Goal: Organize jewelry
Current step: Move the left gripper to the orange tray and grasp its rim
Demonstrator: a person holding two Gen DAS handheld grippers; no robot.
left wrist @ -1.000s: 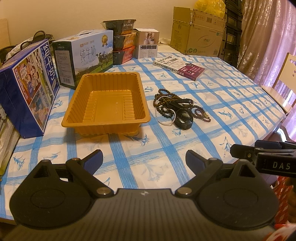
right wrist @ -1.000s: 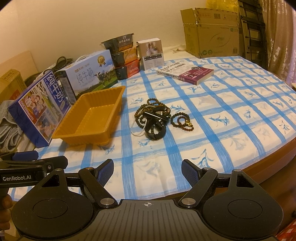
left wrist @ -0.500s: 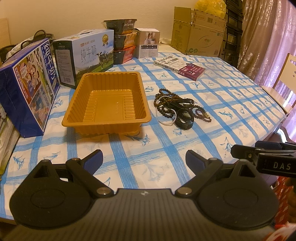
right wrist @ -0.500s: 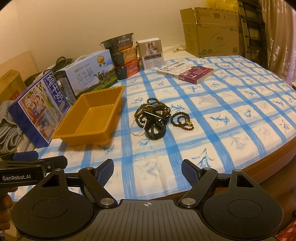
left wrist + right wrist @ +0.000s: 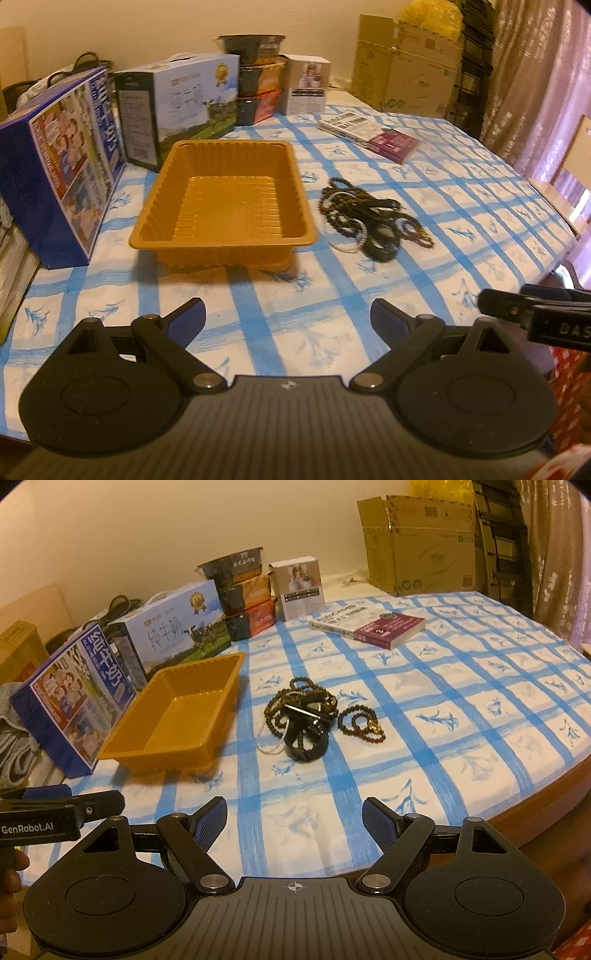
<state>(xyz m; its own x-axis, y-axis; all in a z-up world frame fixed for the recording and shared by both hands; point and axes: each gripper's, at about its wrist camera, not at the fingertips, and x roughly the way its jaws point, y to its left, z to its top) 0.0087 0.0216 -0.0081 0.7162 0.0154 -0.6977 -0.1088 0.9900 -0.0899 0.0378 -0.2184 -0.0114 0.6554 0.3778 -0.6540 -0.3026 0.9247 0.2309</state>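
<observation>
At the far left of the right wrist view, the left gripper (image 5: 66, 808) pokes in from the frame edge, its black body printed "GenRobot.AI", with fingertips of a hand (image 5: 11, 871) wrapped under it. Above it, at mid left, stands a dark blue carton (image 5: 74, 698) with cartoon figures and large white Chinese characters. Just right of that sits a pale blue milk box (image 5: 173, 631) showing cows, a gold medal seal and Chinese lettering. The orange tray (image 5: 122, 746) lies in front of both boxes on the blue-checked tablecloth (image 5: 461, 738), with nothing inside it.

At upper centre, three stacked food bowls (image 5: 247, 594) carry print too small to read, and a small white box (image 5: 301, 587) stands beside them. Right of centre lies a book (image 5: 369, 626) with a purple cover; its title is not legible.

The jewelry pile (image 5: 306, 716) rests on the cloth just right of the tray, near the frame's middle: dark beaded strands, a black band and a thin pale chain tangled together, one beaded loop trailing rightward.

At upper right a cardboard box (image 5: 417, 542) stands against the wall.

Along the bottom edge, the right gripper (image 5: 293, 819) hangs over the near table edge, jaws spread wide and empty. In the left wrist view the left gripper (image 5: 288, 321) is likewise spread wide, holding nothing, while the right tool at the right edge shows the letters "DAS".
</observation>
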